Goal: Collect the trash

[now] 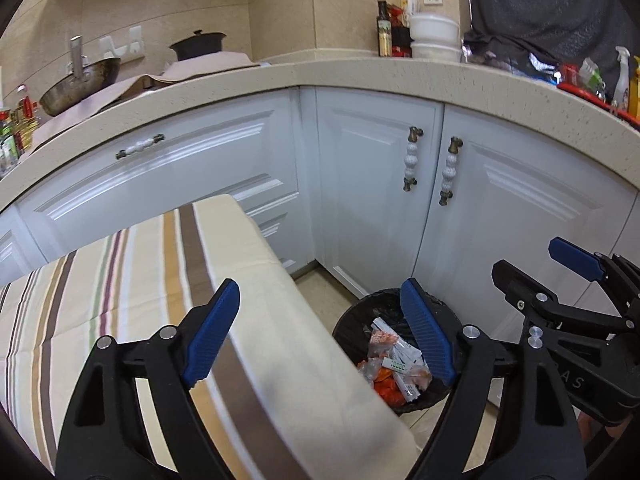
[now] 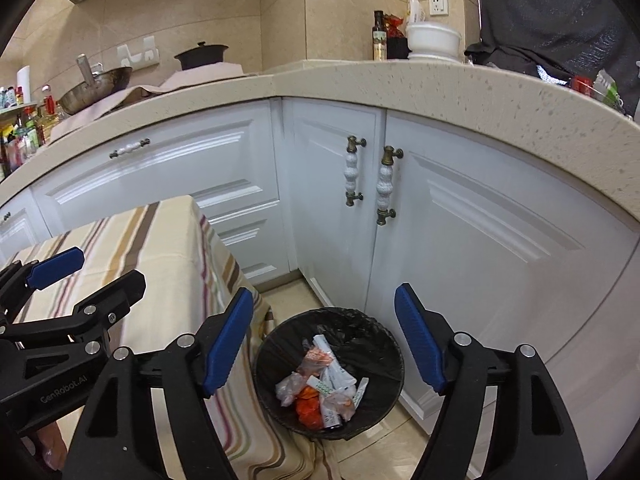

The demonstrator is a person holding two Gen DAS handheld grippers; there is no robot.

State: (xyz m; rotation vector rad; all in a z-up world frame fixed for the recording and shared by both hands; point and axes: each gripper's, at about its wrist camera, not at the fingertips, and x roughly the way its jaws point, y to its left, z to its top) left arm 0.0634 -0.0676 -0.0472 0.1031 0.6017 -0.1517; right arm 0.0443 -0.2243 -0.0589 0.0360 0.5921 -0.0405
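A round bin with a black liner stands on the floor beside the table, in front of the white cabinets. Crumpled wrappers and paper slips lie inside it. My right gripper hangs open above the bin with nothing between its blue pads. My left gripper is open too and holds nothing; it hovers over the table's edge, with the bin and its wrappers below to its right. Each view shows the other gripper at its side: the right gripper and the left gripper.
A table with a striped cloth fills the left. White cabinet doors with bead handles stand behind the bin under a speckled countertop. On the counter are a wok, a dark pot, bottles and white bowls.
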